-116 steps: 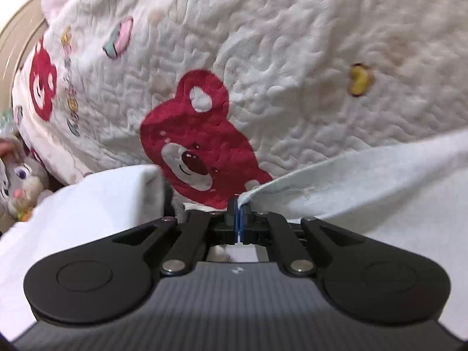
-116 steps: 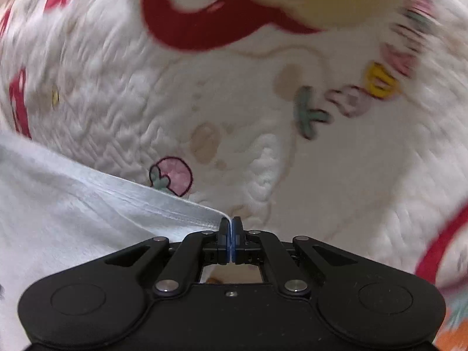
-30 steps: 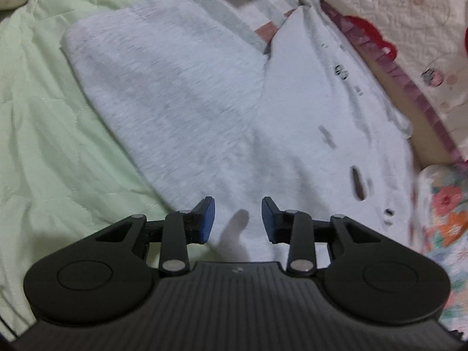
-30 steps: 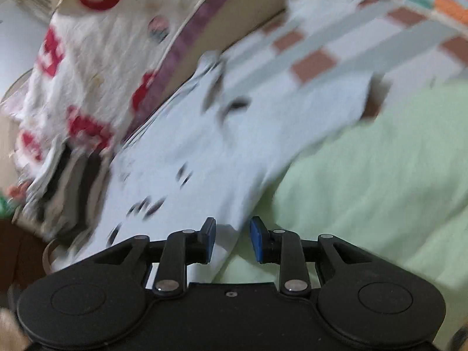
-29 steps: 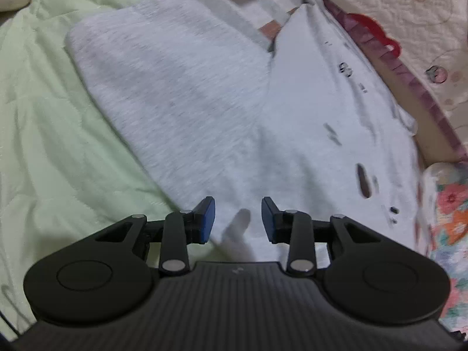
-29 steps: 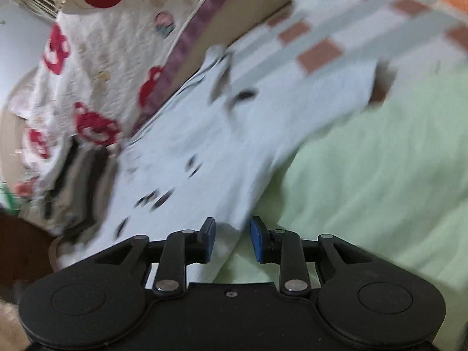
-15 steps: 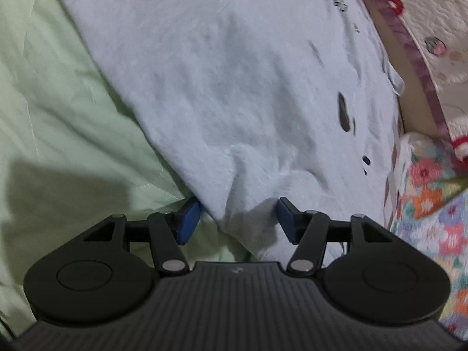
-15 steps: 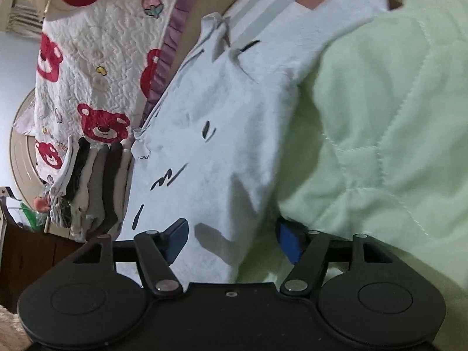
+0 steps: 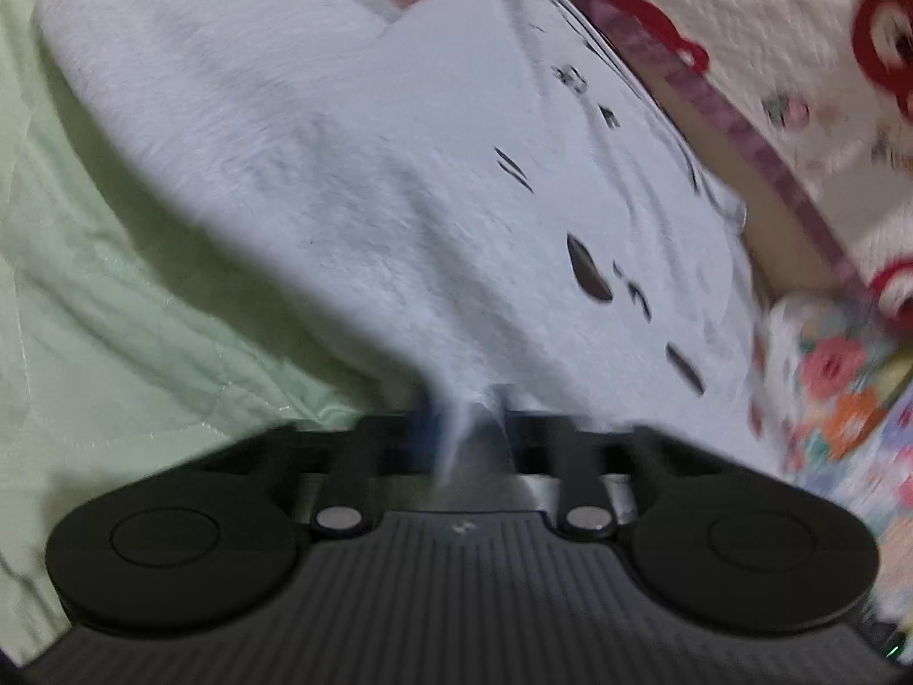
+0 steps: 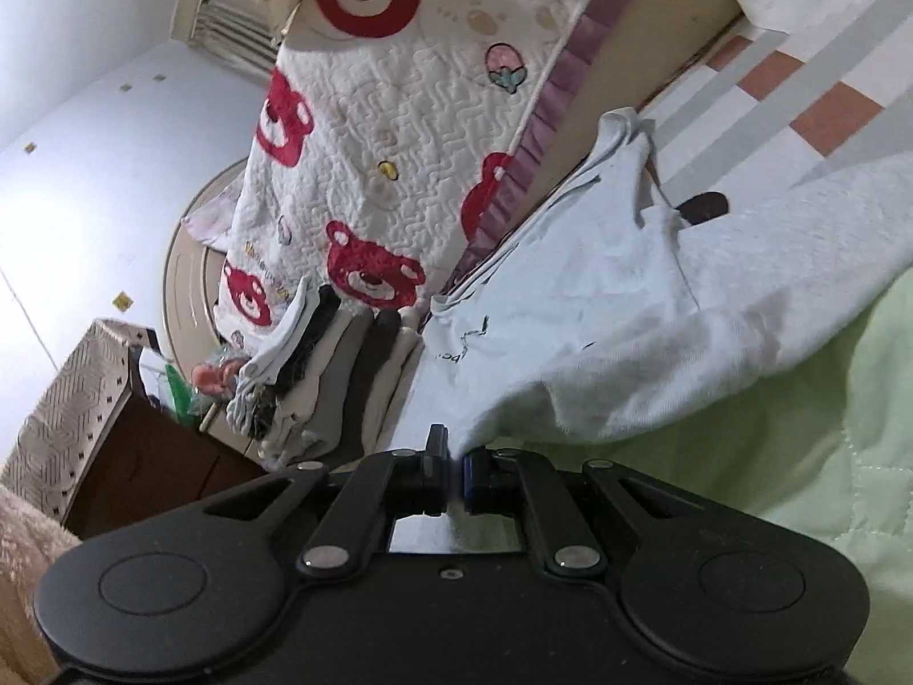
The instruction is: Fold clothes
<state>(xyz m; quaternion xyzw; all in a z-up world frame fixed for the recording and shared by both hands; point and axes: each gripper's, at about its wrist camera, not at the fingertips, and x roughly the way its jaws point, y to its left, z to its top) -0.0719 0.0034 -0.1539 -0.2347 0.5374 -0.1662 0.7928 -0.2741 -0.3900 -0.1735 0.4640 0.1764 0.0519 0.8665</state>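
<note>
Pale-grey garment (image 9: pixel 399 182) hem sits pinched between both the left gripper (image 9: pixel 462 428) and right gripper (image 10: pixel 453 476) fingers.

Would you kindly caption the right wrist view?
Right gripper pinches pale grey printed T-shirt edge above light green quilt.

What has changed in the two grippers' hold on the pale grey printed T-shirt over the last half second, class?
Both have closed. The left gripper, then open astride the hem of the pale grey printed T-shirt, now pinches it, with cloth bunched between its fingers. The right gripper, also open before, has shut on the shirt's near edge. The shirt still lies spread on the green quilted blanket.
</note>
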